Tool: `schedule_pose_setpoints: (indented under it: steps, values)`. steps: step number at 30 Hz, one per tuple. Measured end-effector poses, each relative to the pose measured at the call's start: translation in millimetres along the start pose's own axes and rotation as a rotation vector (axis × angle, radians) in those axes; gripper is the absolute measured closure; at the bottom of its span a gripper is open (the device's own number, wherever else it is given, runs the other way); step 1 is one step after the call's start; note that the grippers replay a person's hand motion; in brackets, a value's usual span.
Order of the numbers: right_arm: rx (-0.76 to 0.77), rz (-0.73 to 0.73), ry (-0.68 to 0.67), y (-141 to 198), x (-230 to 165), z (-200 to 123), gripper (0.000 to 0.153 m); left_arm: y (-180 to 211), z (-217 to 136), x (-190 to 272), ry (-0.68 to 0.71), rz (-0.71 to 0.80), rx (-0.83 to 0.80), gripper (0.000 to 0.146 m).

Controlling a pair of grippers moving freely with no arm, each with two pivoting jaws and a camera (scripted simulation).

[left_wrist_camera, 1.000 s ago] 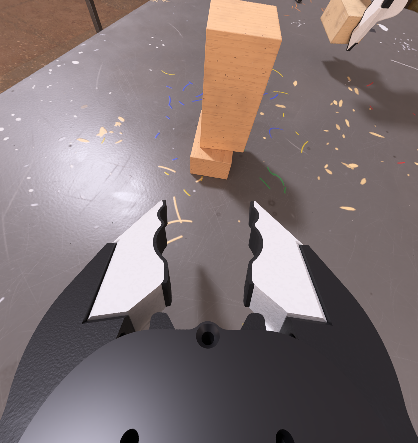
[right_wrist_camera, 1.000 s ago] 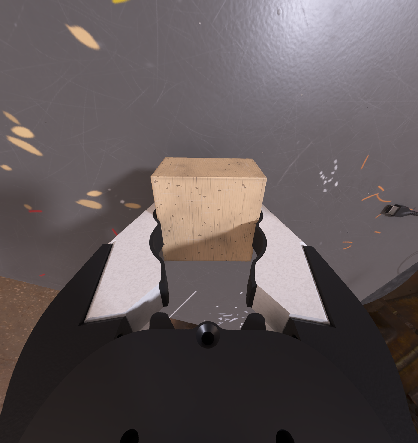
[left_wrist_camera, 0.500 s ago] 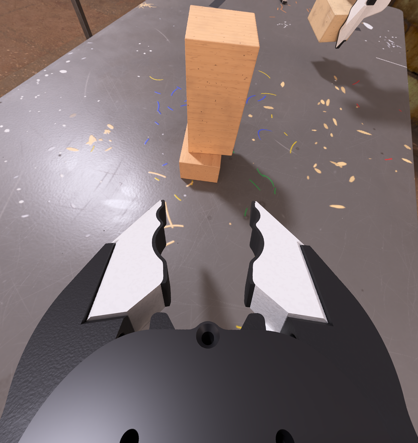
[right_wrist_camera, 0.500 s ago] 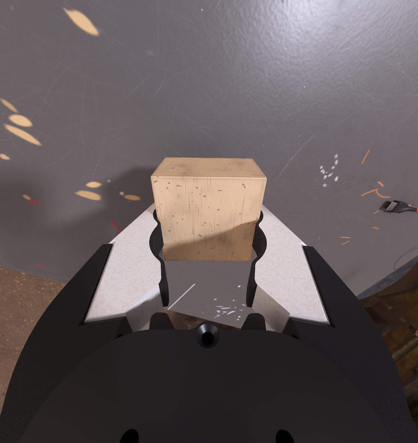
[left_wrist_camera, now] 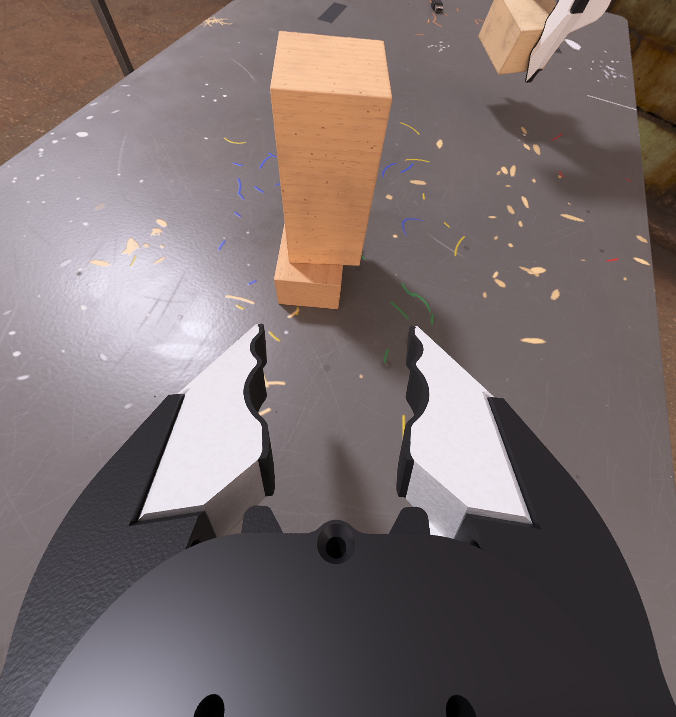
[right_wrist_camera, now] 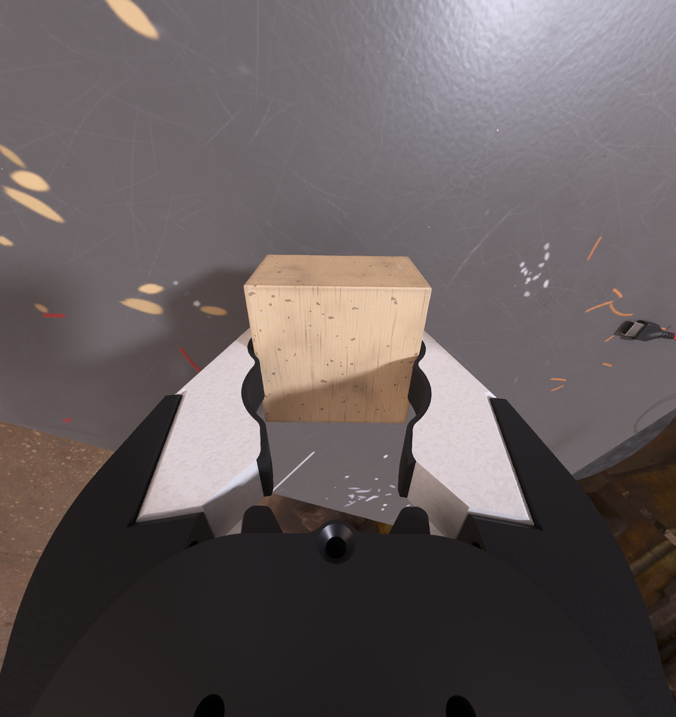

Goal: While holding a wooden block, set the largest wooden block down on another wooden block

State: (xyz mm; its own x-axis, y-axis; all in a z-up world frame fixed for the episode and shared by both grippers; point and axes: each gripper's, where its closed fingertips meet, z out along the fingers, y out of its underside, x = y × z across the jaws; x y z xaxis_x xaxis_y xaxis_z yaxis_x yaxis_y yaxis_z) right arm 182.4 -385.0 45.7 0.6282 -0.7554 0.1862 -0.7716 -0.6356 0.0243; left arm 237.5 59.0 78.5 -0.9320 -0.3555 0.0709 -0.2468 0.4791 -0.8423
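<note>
The largest wooden block (left_wrist_camera: 328,147), tall and orange-tan, stands upright on a small flat wooden block (left_wrist_camera: 308,288) in the middle of the grey table (left_wrist_camera: 134,271). It overhangs the small block to the right. My left gripper (left_wrist_camera: 335,329) is open and empty, a short way in front of the stack, above the table. My right gripper (right_wrist_camera: 336,341) is shut on a pale wooden cube (right_wrist_camera: 336,341) and holds it above the table. The cube (left_wrist_camera: 509,33) and one white finger (left_wrist_camera: 553,42) also show at the far right in the left wrist view.
Wood chips and coloured wire bits litter the table. A black plug on a red cable (right_wrist_camera: 646,331) lies near the table's edge at the right. The table's right edge (left_wrist_camera: 646,271) drops to a brown floor. A thin dark post (left_wrist_camera: 111,38) stands at the far left.
My left gripper has backed away from the stack, which now looks smaller and farther. The right gripper has drifted slightly over the table, still gripping the cube.
</note>
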Motion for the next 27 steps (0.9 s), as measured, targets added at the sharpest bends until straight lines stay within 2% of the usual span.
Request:
schedule_pose_setpoints:
  steps: [27]
  values:
    - [-0.06,-0.025,-0.018,1.9,3.0,-1.8,0.077,-4.4,6.9,-1.5,0.001,0.008,0.01,0.073]
